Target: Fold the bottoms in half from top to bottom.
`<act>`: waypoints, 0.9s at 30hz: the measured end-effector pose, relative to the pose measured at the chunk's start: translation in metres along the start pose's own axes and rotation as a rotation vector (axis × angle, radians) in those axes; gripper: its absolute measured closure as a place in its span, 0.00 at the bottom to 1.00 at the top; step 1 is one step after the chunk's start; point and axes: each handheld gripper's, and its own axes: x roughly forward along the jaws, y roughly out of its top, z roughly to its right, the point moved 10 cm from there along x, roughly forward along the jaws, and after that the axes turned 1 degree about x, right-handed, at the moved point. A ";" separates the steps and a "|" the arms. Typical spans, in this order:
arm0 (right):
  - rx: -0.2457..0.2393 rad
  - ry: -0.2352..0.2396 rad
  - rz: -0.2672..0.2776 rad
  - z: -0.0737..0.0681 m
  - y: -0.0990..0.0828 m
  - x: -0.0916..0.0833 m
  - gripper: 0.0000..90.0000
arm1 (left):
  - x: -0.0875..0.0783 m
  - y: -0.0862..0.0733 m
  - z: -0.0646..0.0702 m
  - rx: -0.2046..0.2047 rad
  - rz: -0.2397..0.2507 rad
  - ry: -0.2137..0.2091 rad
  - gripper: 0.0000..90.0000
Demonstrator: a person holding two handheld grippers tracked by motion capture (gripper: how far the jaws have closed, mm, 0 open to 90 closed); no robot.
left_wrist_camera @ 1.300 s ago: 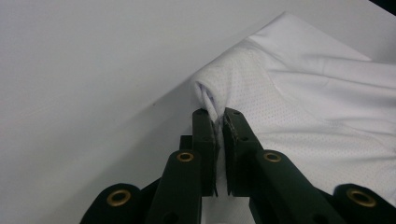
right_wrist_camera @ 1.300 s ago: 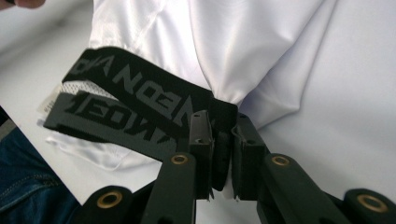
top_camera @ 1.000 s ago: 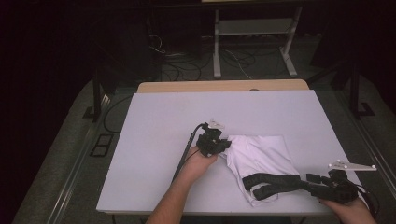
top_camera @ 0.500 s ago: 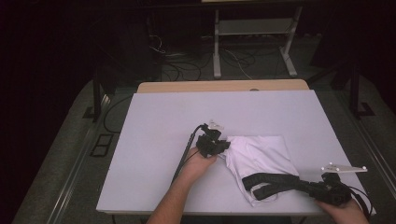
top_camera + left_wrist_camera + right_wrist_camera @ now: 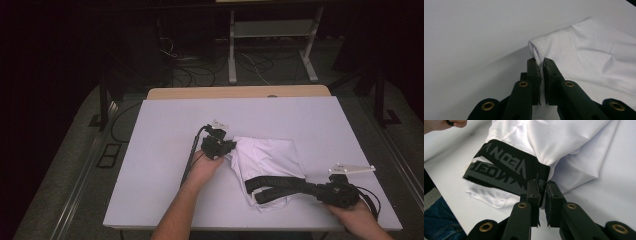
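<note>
The left hand-held gripper (image 5: pixel 541 65) clamps the white mesh-fabric shorts (image 5: pixel 267 160) at the far hem; the right hand-held gripper (image 5: pixel 543 185), having just closed, pinches their black lettered waistband (image 5: pixel 509 170), stretching the garment flat on the white counter (image 5: pixel 165 150) for folding.

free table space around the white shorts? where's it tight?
Bare: the table's left half, from its left edge to the left gripper; the far strip between the white shorts and the wooden edge; the right strip past the shorts. Crowded: the near right, with the black waistband and right gripper.
</note>
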 end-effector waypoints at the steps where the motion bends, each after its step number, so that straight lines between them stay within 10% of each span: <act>1: -0.003 0.002 -0.003 -0.001 0.003 0.003 0.91 | 0.000 0.002 -0.004 -0.003 0.003 0.009 0.92; 20: -0.014 0.023 0.021 -0.020 0.050 0.061 0.91 | -0.007 0.030 -0.073 -0.031 -0.020 0.138 0.92; 27: -0.016 0.025 0.023 -0.023 0.055 0.071 0.90 | -0.004 0.030 -0.079 -0.039 -0.036 0.150 0.92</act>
